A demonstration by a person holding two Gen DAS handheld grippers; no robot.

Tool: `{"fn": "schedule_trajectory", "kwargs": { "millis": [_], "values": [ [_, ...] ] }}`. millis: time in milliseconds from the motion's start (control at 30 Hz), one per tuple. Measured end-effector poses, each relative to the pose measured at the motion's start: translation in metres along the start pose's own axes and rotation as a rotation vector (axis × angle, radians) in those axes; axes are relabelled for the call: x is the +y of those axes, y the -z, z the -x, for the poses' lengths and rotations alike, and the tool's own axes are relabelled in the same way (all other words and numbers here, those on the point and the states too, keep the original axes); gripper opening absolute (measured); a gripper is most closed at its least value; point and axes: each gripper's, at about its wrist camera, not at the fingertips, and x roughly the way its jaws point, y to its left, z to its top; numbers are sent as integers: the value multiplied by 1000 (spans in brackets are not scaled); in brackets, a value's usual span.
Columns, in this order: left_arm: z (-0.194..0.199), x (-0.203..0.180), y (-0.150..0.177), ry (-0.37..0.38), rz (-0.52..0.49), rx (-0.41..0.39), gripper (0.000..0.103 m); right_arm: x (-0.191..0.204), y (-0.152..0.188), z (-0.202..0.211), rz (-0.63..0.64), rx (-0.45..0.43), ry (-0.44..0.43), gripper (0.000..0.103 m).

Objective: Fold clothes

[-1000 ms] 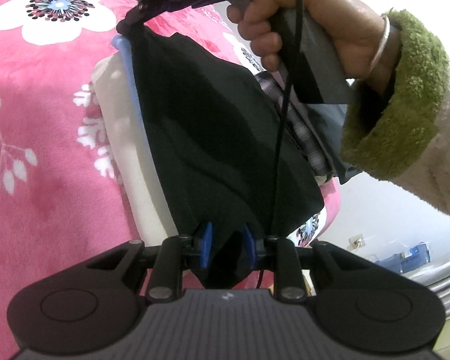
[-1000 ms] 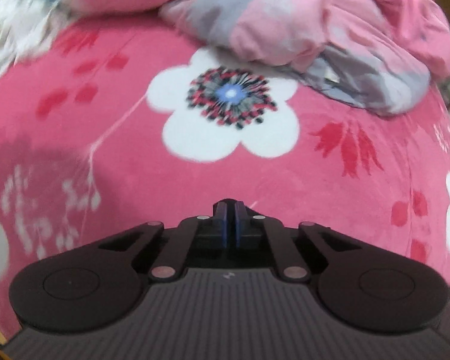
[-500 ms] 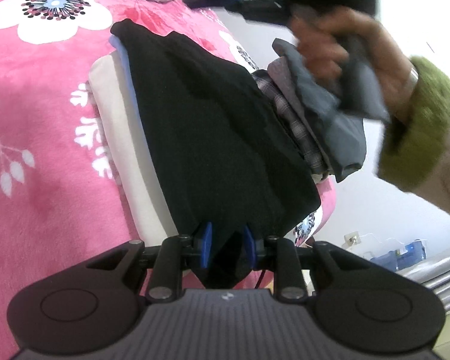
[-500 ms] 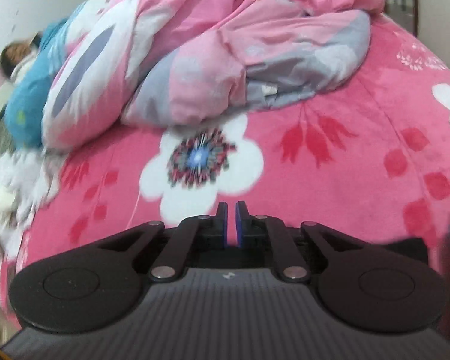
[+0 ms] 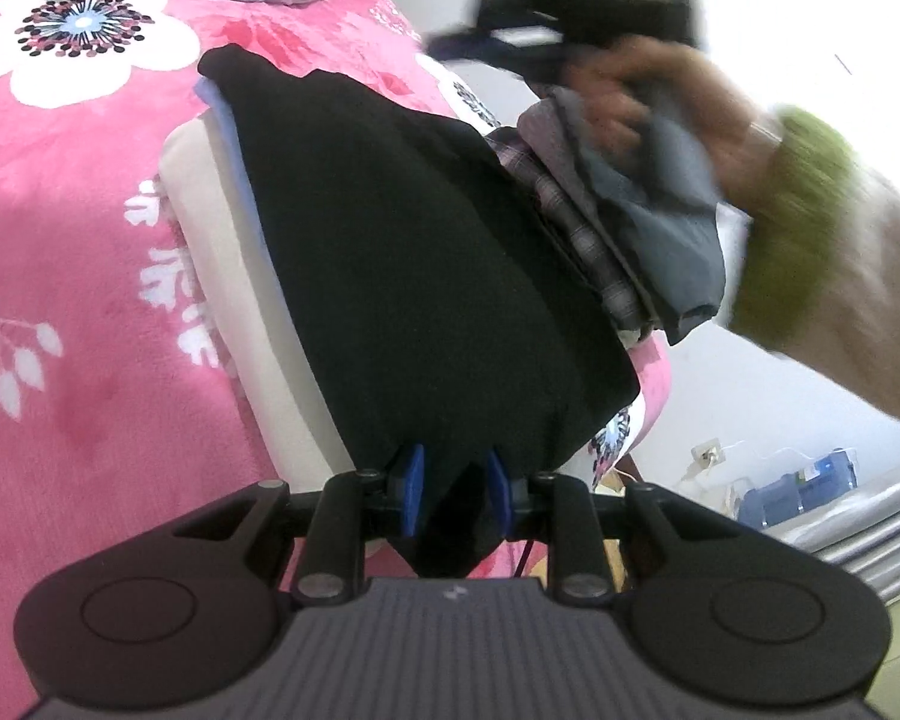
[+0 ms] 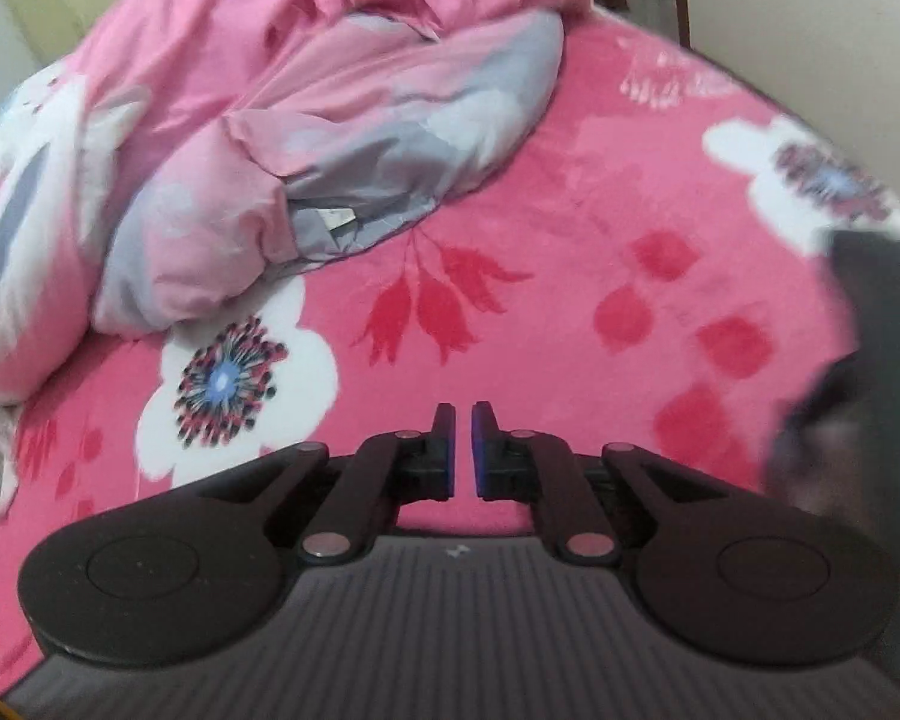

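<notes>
Black garment (image 5: pixel 414 276): folded, lying on top of a stack on the bed; its near corner is bunched between the blue pads of the left gripper (image 5: pixel 450 495).
Left gripper: clamped on that corner of the black garment.
Stack beneath: a pale blue layer (image 5: pixel 222 120) and a cream layer (image 5: pixel 222 252) show along the left edge of the black garment.
Beside the stack: a plaid garment (image 5: pixel 570 228) and a grey garment (image 5: pixel 666 222) lie to its right, at the bed's edge.
Right gripper (image 6: pixel 462 456): nearly closed, a narrow slit between its pads, nothing in it; it is over the pink flowered blanket (image 6: pixel 570 300).
Right hand (image 5: pixel 660 102): blurred, gripping its tool above the grey garment, a green fuzzy cuff (image 5: pixel 792 228) at the wrist.
Quilt (image 6: pixel 306 138): rumpled pink and grey, at the far end of the bed.
</notes>
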Motion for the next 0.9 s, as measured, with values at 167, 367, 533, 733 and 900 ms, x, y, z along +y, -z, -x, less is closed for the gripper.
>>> {"fn": "schedule_trajectory", "kwargs": {
  "millis": [167,367,533,733,900],
  "values": [
    [0,1,-1,11,-14,6,25,-11,45,13,113,176,147,6],
    [1,-2,0,-2,-55,12,25,-4,40,-29,184,86,362,1],
    [0,-4,1,-11,-60,6,25,9,49,26,252,0,328,1],
    [1,-9,4,-33,-61,-5,25,-7,100,86,285,89,121,2],
    [0,-18,5,-83,-74,-3,24,-49,154,97,319,185,212,2]
  ]
}}
